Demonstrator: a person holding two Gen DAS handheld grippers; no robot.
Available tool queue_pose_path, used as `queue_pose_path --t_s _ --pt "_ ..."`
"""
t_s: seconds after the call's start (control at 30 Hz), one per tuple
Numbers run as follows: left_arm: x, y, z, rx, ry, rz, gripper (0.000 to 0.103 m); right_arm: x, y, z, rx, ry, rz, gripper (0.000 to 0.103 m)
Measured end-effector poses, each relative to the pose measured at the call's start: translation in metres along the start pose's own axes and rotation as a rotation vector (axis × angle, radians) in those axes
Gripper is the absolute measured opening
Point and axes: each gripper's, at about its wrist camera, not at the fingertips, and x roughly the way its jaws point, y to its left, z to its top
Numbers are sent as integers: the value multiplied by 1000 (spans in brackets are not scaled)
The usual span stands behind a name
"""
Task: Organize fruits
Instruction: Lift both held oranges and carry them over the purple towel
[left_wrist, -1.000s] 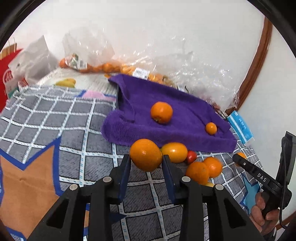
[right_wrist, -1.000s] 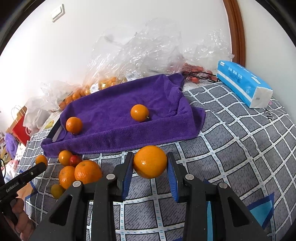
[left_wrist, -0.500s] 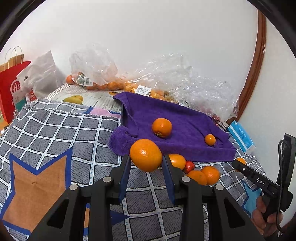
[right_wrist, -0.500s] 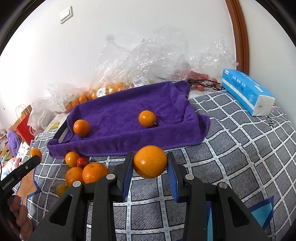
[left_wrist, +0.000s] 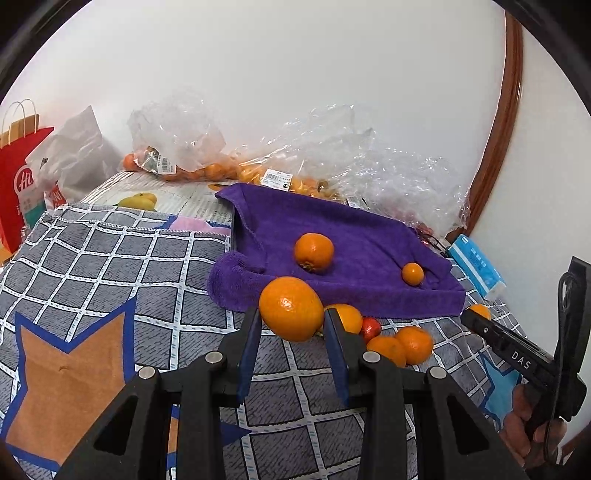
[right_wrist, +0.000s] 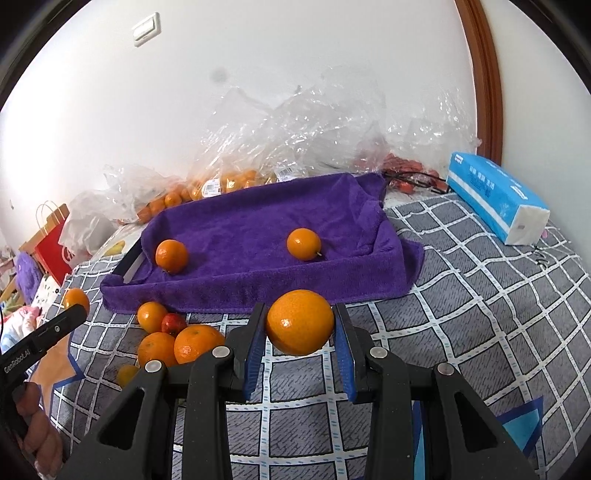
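Holding one orange in each hand, I have both pairs of jaws clenched on fruit: the left gripper (left_wrist: 291, 323) pinches a large orange (left_wrist: 291, 308), and the right gripper (right_wrist: 300, 326) pinches another orange (right_wrist: 300, 322). Both fruits hang above the checked blanket (right_wrist: 480, 332), just short of the near edge of the purple towel (right_wrist: 258, 221), which lines a shallow tray and already carries two oranges. A loose pile of fruit (right_wrist: 173, 339) lies on the blanket beside that edge.

To do this step well, I judge I should carry each orange over the raised towel edge, lower it until it rests on the cloth, and only then let go, choosing bare spots apart from the two lying there so nothing gets knocked or rolls.

Compared with a second ago, my grips are unchanged and my hands have barely shifted; both views have tipped slightly upward, so the towel sits lower in each picture and more wall shows.
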Motion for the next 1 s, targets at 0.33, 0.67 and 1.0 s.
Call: queue_pose_path --t_s 0.33,0.67,1.0 --pt "0 1 0 -7 -5 -6 33 -8 5 0 -25 -39 -7 35" --pt "1 1 1 -9 4 2 33 -7 7 0 -30 -41 -11 35" --pt "-4 2 1 -11 -17 6 33 -8 6 0 -21 -45 -8 35"
